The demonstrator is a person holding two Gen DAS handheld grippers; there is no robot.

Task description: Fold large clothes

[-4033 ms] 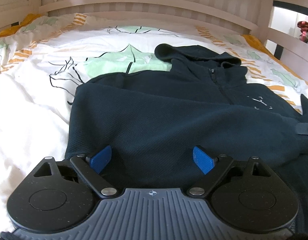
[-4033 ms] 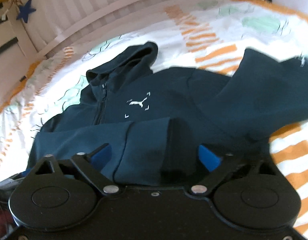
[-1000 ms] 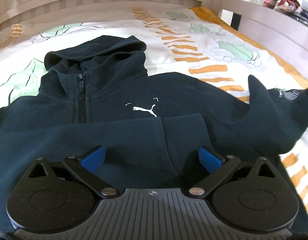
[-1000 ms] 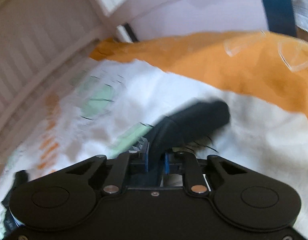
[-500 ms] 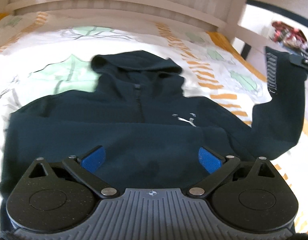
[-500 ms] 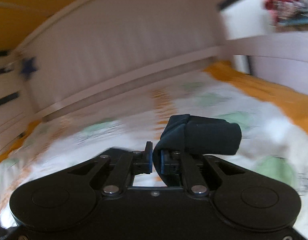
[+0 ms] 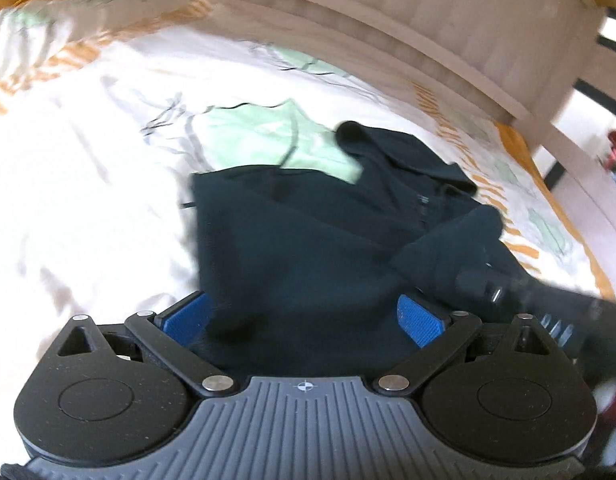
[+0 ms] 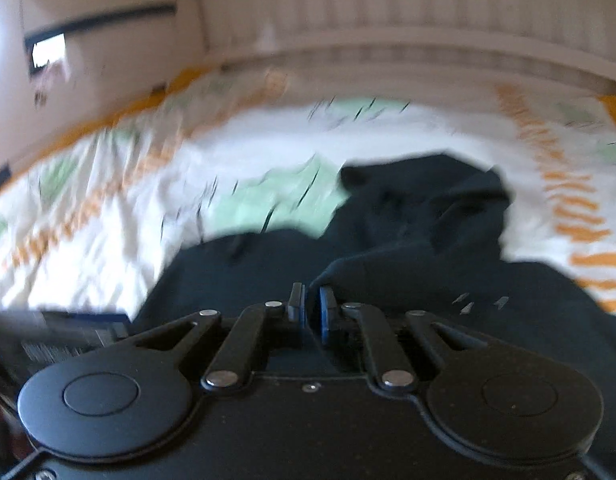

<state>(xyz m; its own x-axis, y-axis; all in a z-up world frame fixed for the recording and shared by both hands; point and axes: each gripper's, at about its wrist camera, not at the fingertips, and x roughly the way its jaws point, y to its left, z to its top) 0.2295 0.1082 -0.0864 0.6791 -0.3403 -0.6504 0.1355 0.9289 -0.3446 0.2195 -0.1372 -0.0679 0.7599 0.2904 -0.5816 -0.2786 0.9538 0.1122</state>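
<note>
A dark navy zip hoodie lies on the bed, hood toward the headboard. My left gripper is open over its lower left part, blue pads wide apart and empty. My right gripper is shut on the hoodie's right sleeve, which is drawn across the chest. In the left wrist view the right gripper shows blurred at the right, over the hoodie, with the sleeve folded inward. The hoodie fills the middle of the right wrist view.
The bedsheet is white with green leaves and orange stripes. A pale wooden headboard runs along the far side, with a side rail at the right. Both views are motion-blurred.
My right gripper has carried the sleeve from high out at the right inward over the hoodie's chest. My left gripper has swung left and stays open.
</note>
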